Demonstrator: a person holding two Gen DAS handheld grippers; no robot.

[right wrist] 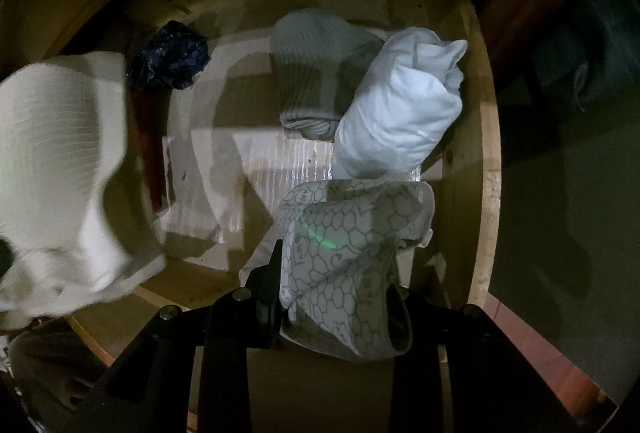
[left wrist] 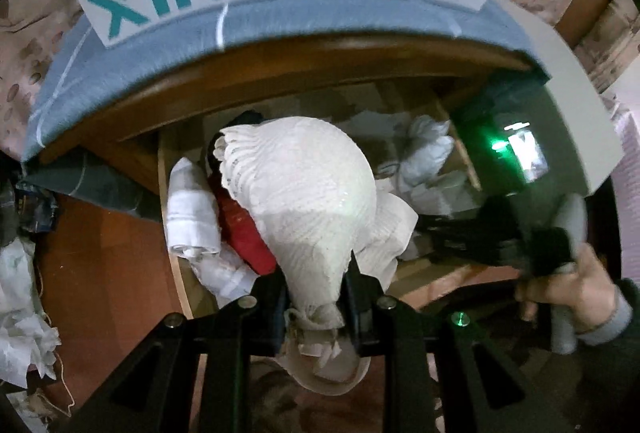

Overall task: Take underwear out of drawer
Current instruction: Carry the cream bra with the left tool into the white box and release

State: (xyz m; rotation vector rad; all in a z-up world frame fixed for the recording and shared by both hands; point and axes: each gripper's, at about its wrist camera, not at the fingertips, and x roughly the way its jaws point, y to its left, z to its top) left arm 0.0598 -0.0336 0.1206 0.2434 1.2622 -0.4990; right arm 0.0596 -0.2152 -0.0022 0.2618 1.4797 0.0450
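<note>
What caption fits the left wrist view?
Left gripper shut on a cream ribbed undergarment, held above the open wooden drawer of folded clothes.

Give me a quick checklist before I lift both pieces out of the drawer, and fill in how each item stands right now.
1. Left gripper gripping the cream lace underwear: ok, fabric is pinched between the fingers.
2. Right gripper gripping the hexagon-print underwear: ok, cloth is bunched between the fingers.
3. Cream piece clear of the drawer: cannot tell, it hangs over the contents.
4. Cream piece free of the red garment beside it: cannot tell.
5. Hexagon piece free of the white bundle: not ok, the two overlap.
6. Hexagon piece out of the drawer: not ok, it is inside.
</note>
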